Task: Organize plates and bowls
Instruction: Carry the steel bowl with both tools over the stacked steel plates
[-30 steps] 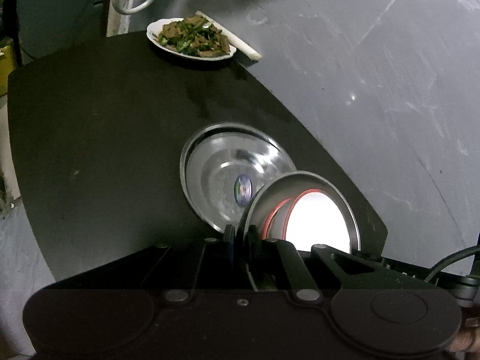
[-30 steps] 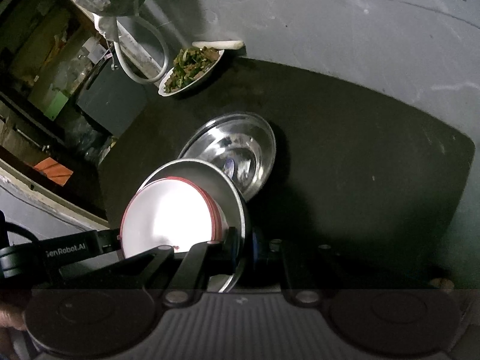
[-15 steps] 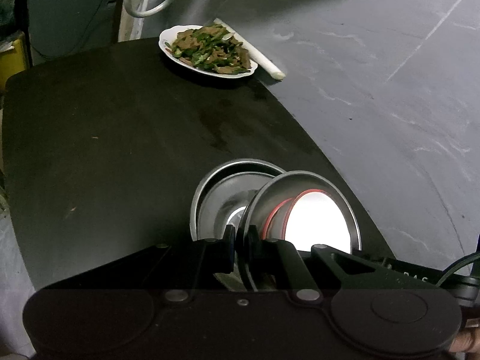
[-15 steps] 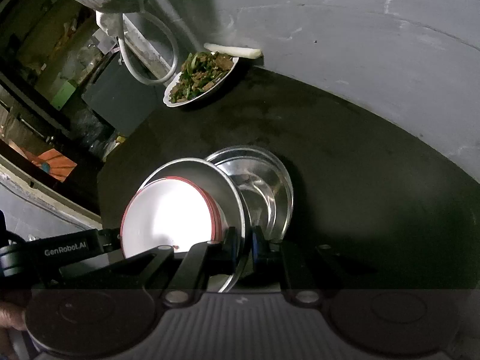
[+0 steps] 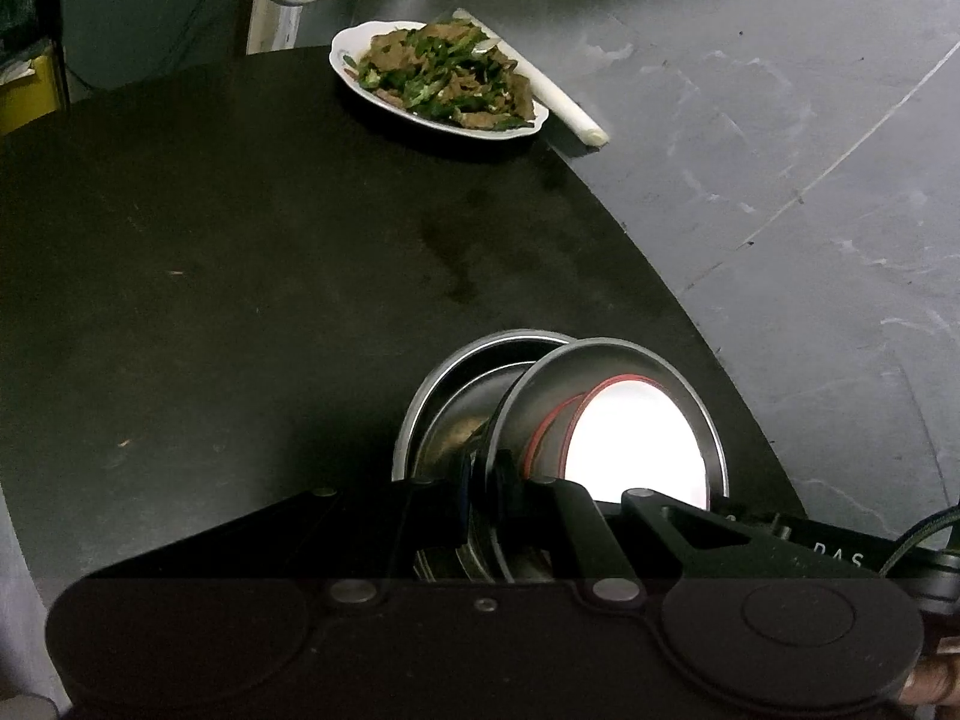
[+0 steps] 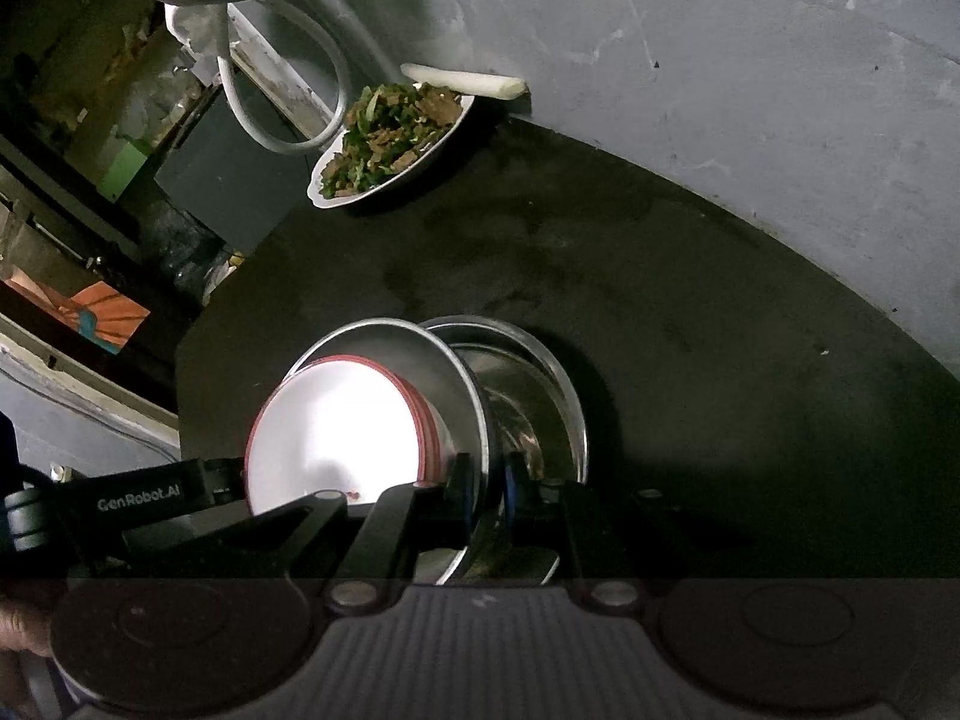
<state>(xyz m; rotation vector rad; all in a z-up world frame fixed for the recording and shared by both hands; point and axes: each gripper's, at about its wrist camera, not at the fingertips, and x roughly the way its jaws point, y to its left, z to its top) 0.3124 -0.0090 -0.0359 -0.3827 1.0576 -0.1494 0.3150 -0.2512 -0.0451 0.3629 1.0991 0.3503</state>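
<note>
Left wrist: steel plate (image 5: 606, 360) now over tray (image 5: 456, 372).

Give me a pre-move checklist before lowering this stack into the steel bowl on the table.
1. left gripper shut on steel plate rim: ok.
2. right gripper shut on opposite rim: ok.
3. red-rimmed plate seated inside the steel plate: ok.
4. steel bowl directly below: ok.
5. Bowl interior empty: cannot tell.
6. food dish far from path: ok.

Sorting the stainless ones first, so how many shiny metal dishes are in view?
2: one round steel dish, gripped by both grippers, holding a red-rimmed white plate; one steel dish on the black table beneath. More may be hidden.
</note>
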